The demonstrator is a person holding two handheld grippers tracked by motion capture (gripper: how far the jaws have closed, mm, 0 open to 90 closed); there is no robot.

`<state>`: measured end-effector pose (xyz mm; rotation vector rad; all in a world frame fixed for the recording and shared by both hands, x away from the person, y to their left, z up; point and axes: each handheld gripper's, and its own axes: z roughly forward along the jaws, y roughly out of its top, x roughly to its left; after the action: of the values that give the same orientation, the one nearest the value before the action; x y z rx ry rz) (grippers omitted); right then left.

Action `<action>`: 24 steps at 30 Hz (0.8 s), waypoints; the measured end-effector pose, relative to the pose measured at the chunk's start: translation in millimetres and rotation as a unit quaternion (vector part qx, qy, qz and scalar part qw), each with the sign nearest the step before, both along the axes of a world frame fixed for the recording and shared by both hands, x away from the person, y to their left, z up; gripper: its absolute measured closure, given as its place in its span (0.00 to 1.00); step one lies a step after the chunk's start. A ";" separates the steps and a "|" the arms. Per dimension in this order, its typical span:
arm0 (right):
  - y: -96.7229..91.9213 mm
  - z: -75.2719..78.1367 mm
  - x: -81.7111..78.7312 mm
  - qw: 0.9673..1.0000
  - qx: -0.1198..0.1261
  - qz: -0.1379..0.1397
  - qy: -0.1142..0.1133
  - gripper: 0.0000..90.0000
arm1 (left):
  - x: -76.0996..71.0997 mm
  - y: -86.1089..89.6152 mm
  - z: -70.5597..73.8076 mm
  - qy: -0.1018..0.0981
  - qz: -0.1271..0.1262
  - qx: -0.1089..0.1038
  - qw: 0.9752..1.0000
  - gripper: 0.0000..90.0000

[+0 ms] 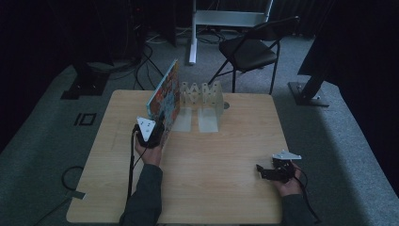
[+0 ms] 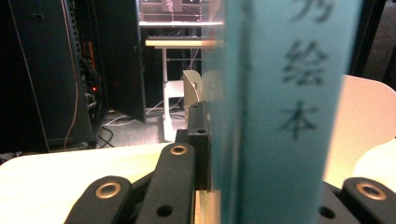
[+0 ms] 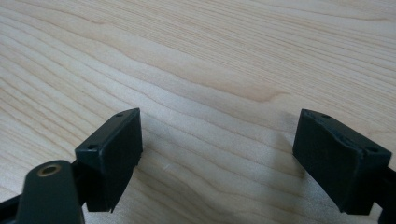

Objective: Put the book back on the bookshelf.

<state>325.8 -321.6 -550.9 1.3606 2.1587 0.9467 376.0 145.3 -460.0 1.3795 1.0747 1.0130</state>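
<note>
Pale wooden table (image 1: 226, 160), grey carpet (image 1: 329, 141), dark room.

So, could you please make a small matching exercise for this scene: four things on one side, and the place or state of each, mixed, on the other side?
Things:
1. book
2. left gripper
3. right gripper
4. white rack

Place or state:
A. open, nothing between its fingers
B. stands on the far part of the table, to the right of the book
C. held tilted on its edge
D. shut on the book

Pairs: 1-C, 2-D, 3-A, 4-B
</note>
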 end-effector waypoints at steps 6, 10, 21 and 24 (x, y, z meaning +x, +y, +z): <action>-0.1 0.0 0.1 1.000 -0.001 0.000 0.000 0.17 | 0.5 -3.2 -2.3 0.001 0.004 0.002 1.000 0.90; 0.0 0.0 0.0 1.000 0.000 0.000 0.000 0.17 | -0.2 -4.3 -3.4 -0.002 0.008 -0.001 1.000 0.90; 0.0 0.0 0.0 1.000 0.000 0.000 0.000 0.17 | 1.9 -5.8 -5.8 0.001 0.010 -0.006 1.000 0.90; 0.0 0.0 0.0 1.000 0.000 0.000 0.000 0.17 | 2.8 -6.7 -6.6 0.002 0.009 -0.007 1.000 0.90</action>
<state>325.8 -321.6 -550.9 1.3611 2.1589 0.9468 378.7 138.6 -466.6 1.3626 1.0968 1.0149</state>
